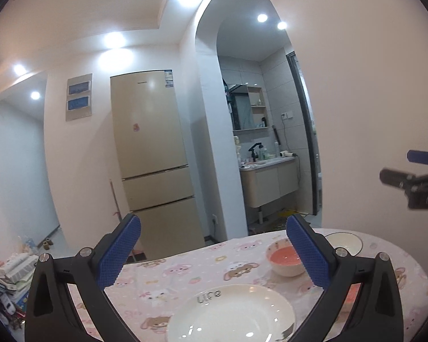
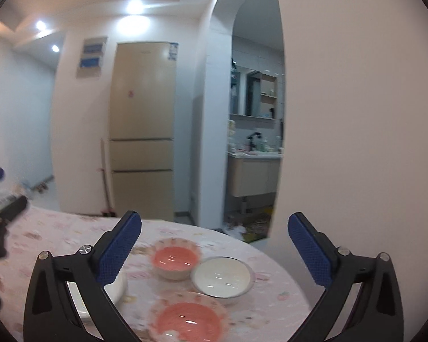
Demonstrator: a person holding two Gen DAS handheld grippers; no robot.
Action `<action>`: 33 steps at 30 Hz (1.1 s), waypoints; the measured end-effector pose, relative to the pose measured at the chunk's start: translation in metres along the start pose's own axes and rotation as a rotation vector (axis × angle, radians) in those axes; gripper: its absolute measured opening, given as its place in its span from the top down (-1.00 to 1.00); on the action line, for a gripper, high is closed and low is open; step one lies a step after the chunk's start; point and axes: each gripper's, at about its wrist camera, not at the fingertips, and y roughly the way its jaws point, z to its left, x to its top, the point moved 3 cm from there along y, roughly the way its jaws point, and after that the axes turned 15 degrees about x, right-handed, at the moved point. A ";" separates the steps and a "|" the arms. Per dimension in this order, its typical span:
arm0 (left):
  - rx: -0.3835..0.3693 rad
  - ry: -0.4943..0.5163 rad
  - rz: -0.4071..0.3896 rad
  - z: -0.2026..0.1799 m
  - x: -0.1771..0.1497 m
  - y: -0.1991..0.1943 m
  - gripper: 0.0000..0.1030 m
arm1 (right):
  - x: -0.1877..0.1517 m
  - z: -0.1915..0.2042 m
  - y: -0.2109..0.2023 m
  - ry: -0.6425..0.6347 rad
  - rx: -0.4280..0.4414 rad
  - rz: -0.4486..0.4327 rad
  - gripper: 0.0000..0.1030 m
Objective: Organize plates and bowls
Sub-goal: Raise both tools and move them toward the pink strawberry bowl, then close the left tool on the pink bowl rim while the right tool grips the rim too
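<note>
While both tongs [image 1: 214, 252] [image 2: 214, 249] gape empty: beige fridge [image 1: 151, 154] and washbasin alcove [image 1: 268, 182] beyond the tablecloth [image 1: 185, 268].

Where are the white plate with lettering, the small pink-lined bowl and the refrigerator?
White plate [image 1: 236, 310]: left wrist view, on its well.
Small pink-lined bowl [image 2: 175, 260]: right wrist view, on its pink inside.
Refrigerator [image 1: 152, 142]: left wrist view, on its upper door.

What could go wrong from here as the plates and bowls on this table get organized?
1. The small white bowl touches the pink-lined bowl; gripping one may knock the other.
2. The large white plate is shallow and glossy, so its rim could slip from the open left hand-held gripper.
</note>
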 end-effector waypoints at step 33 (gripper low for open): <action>-0.287 -0.040 0.382 -0.110 -0.016 0.070 -0.89 | -0.057 -0.103 0.020 0.149 0.133 0.289 -0.27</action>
